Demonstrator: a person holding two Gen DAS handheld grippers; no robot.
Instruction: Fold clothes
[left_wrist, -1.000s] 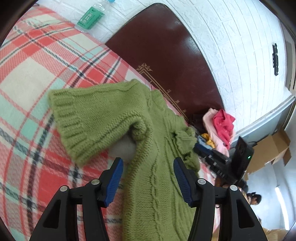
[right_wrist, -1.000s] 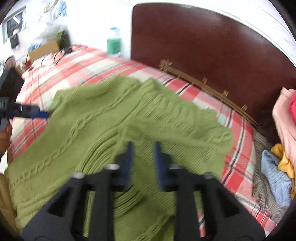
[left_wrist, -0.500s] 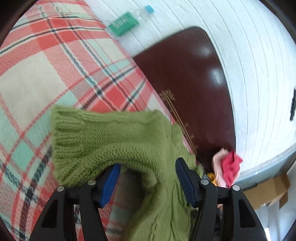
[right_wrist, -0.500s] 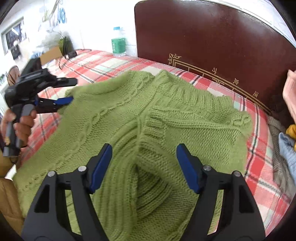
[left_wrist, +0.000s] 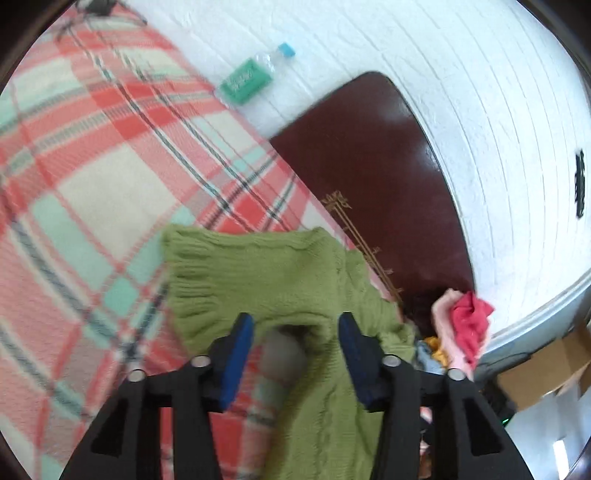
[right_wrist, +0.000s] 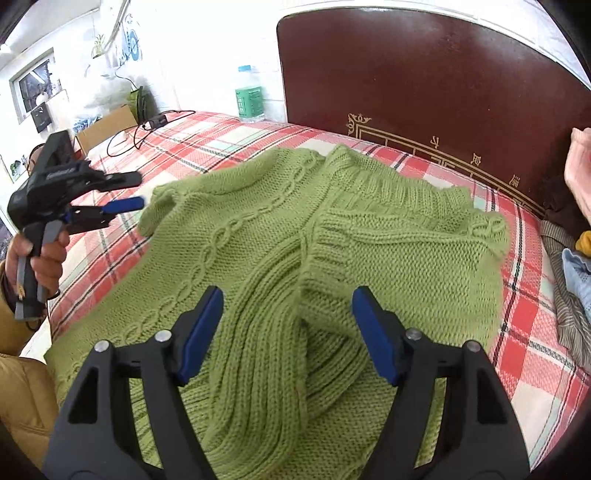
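Observation:
A green cable-knit sweater (right_wrist: 280, 236) lies spread on the plaid bed, with one sleeve folded across its body (right_wrist: 388, 251). My right gripper (right_wrist: 288, 317) is open and empty, just above the folded sleeve's ribbed cuff. My left gripper (left_wrist: 293, 332) is open, its blue pads either side of the other sleeve (left_wrist: 258, 273) at the sweater's left edge; it grips nothing. In the right wrist view the left gripper (right_wrist: 129, 192) hovers at the sweater's left shoulder.
The bed has a red, white and mint plaid cover (left_wrist: 92, 184) and a dark brown headboard (right_wrist: 424, 81). A water bottle with a green label (right_wrist: 249, 96) stands by the wall. A pile of other clothes (left_wrist: 461, 325) lies at the bed's right end. Cables (right_wrist: 147, 125) lie far left.
My right gripper opened and let go of the folded sleeve, then stayed above it. My left gripper moved in around the other sleeve near its cuff, still open.

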